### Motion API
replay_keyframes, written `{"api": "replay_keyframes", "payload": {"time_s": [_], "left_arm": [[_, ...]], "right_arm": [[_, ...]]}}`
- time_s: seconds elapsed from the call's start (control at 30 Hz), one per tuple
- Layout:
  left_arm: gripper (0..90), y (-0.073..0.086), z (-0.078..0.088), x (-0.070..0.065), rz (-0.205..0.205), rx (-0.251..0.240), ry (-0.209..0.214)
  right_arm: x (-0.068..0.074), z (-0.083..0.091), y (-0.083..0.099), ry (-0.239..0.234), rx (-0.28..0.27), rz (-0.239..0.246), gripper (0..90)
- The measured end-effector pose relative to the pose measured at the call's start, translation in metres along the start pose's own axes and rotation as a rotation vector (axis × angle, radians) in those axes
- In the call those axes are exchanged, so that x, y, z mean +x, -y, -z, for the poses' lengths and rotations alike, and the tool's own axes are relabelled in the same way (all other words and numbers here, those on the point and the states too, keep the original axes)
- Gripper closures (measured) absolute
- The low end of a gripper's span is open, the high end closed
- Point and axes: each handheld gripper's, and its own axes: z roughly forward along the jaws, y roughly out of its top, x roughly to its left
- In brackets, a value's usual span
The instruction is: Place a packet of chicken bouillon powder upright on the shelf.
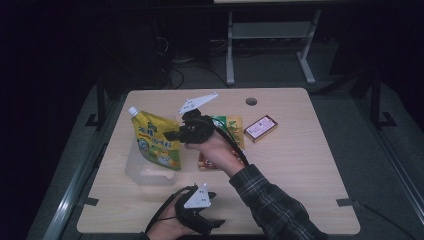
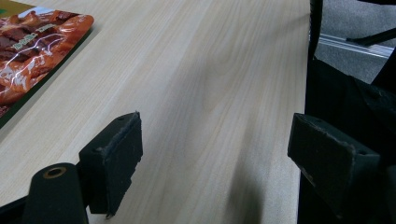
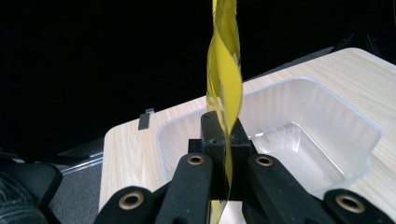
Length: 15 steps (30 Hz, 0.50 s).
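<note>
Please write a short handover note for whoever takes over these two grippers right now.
Right gripper: shut on the edge of the yellow spouted refill pouch, holding it upright over the clear plastic tub.
Left gripper: open, holding nothing, near the table's front edge.
Also on the table: an orange-red snack bag, partly under the right hand, and a small red and yellow box.
Done: pouch gripped and lifted.
Left: probably lower the pouch into the tub and release; the tub looks empty.
</note>
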Motion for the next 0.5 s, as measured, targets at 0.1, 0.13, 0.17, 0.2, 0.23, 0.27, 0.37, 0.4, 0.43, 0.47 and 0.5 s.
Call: {"api": "replay_keyframes", "payload": {"time_s": [0.1,0.13,0.17,0.2,0.23,0.27,0.37,0.4,0.43,0.47,0.5], "left_arm": [[17.5,0.000,0.000,0.000,-0.002,0.001,-0.002],[17.6,0.000,0.001,0.000,-0.002,0.001,-0.002],[17.6,0.001,0.001,0.000,-0.001,0.001,-0.002],[17.5,0.001,0.001,0.000,0.000,0.000,-0.002],[17.5,0.001,0.001,0.001,0.000,0.001,-0.003],[17.5,0.001,0.001,0.001,0.002,0.002,-0.003],[17.5,0.001,0.002,0.001,-0.004,0.003,-0.002],[17.6,0.001,0.002,0.001,-0.004,0.004,-0.003],[17.6,0.001,0.002,0.001,-0.004,0.005,-0.003],[17.5,0.002,0.002,0.002,-0.005,0.004,-0.003],[17.6,0.002,0.002,0.002,-0.005,0.004,-0.004]], "right_arm": [[0.000,-0.006,-0.001,-0.005,0.001,-0.008,90.0],[0.000,-0.009,0.000,-0.005,0.001,-0.010,90.0],[0.000,-0.011,0.000,-0.003,0.003,-0.014,90.0],[-0.001,-0.013,0.000,-0.005,0.007,-0.017,90.0],[-0.001,-0.015,0.000,-0.003,0.008,-0.018,90.0],[-0.001,-0.018,0.001,-0.001,0.010,-0.021,90.0],[-0.001,-0.023,0.002,-0.011,0.009,-0.032,90.0],[-0.001,-0.023,0.002,-0.011,0.007,-0.031,90.0],[-0.001,-0.024,0.002,-0.012,0.006,-0.032,90.0],[-0.001,-0.026,0.002,-0.014,0.009,-0.034,90.0],[-0.001,-0.027,0.002,-0.017,0.009,-0.036,90.0]]}}
